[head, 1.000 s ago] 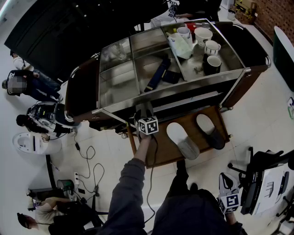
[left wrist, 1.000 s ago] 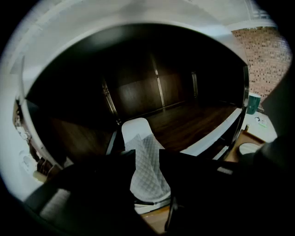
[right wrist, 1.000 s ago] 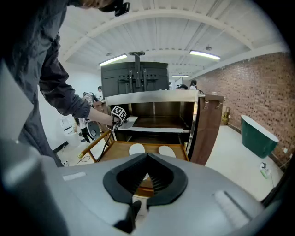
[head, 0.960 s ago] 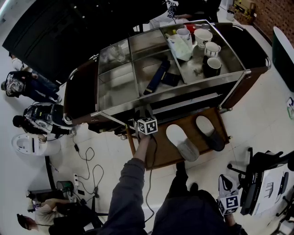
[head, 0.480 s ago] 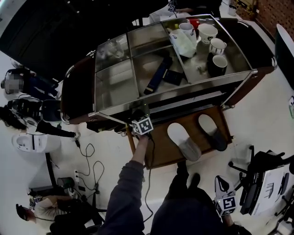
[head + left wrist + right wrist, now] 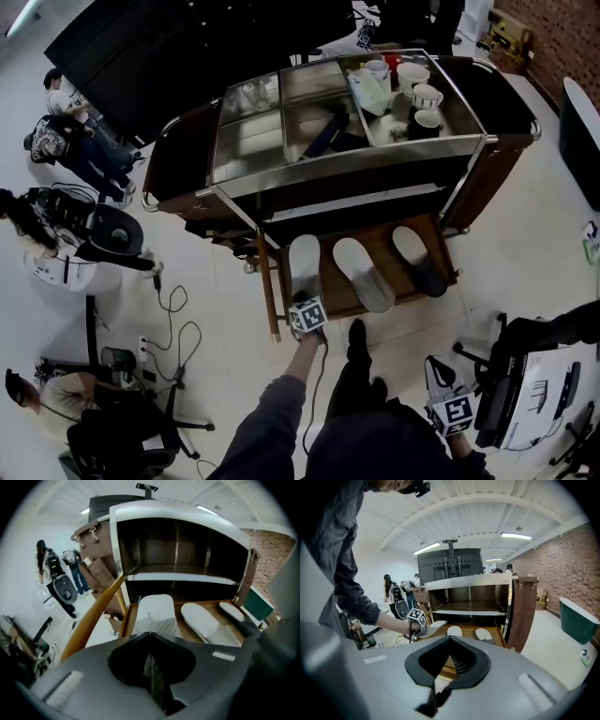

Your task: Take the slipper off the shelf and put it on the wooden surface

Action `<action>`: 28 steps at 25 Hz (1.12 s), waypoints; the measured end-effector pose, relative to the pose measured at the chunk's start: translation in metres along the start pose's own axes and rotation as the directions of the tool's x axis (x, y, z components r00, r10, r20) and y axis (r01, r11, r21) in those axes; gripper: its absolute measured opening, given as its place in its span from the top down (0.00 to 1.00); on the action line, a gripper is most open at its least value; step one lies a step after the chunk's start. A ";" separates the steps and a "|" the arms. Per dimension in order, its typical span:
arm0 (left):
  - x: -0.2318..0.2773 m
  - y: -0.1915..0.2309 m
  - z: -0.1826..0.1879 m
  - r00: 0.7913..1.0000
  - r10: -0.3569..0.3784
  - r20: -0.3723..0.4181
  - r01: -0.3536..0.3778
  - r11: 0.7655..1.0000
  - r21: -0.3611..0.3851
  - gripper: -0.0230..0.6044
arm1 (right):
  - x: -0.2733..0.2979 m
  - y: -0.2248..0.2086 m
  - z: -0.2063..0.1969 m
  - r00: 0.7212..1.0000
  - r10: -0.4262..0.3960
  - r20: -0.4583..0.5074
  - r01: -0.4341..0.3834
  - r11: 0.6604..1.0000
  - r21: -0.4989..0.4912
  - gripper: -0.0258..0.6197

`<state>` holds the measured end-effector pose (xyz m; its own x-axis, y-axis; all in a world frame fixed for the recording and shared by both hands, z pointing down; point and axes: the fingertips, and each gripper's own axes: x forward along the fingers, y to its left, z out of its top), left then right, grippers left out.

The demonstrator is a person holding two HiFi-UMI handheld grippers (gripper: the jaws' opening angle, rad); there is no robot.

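Note:
My left gripper (image 6: 305, 304) is shut on the heel end of a white slipper (image 6: 305, 262), with the toe pointing at the cart. In the left gripper view that slipper (image 6: 154, 613) reaches out over the left end of the wooden surface (image 6: 181, 626); I cannot tell whether it touches. Two more slippers, one (image 6: 364, 274) and another (image 6: 418, 260), lie on the wood. The dark shelf (image 6: 178, 571) sits above them. From the right gripper view, the left gripper (image 6: 417, 618) holds its slipper (image 6: 433, 625) level. My right gripper (image 6: 450, 409) hangs low at the right, jaws together, with nothing in them.
The steel cart top (image 6: 253, 141) carries cups (image 6: 417, 94) and dark items. Cables (image 6: 178, 328) trail over the floor at the left, near several people (image 6: 70, 131). A stand with a device (image 6: 530, 384) is at the lower right. A green tub (image 6: 576, 618) stands at the right.
My left gripper has drawn back from under the cart top toward me, now shut on a white slipper that was not visible before. The view has shifted back from the cart.

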<state>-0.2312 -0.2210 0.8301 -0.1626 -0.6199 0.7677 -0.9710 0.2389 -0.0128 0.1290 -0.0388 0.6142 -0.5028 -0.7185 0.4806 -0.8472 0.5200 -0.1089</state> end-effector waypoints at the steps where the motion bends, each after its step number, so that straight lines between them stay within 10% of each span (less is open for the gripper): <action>1: 0.002 0.002 -0.021 0.999 0.010 -0.035 -0.010 1.000 -0.010 0.91 | -0.017 0.005 -0.006 1.000 0.002 0.004 -0.002 1.000 -0.011 0.96; 7: -0.067 -0.013 -0.041 0.991 -0.072 0.110 0.078 0.996 -0.052 0.75 | -0.091 0.019 -0.037 0.999 0.015 0.039 -0.012 0.997 -0.079 0.96; 13: -0.271 -0.025 -0.059 0.906 -0.174 0.386 0.192 0.981 -0.009 0.90 | -0.103 0.045 -0.025 0.984 0.080 0.159 -0.063 0.992 -0.112 0.96; 23: -0.439 -0.093 -0.157 0.822 -0.394 0.411 0.402 0.913 0.070 0.93 | -0.100 0.106 -0.035 0.962 0.236 0.136 -0.203 0.955 -0.217 0.96; 28: -0.448 -0.097 -0.159 0.819 -0.383 0.428 0.370 0.922 0.118 0.93 | -0.088 0.128 -0.024 0.958 0.261 0.118 -0.224 0.940 -0.259 0.96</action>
<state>-0.0367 0.1528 0.5891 0.1639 -0.9187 0.3594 -0.9757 -0.0973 0.1962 0.0688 0.1024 0.5789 -0.7230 -0.6072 0.3296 -0.6389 0.7691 0.0155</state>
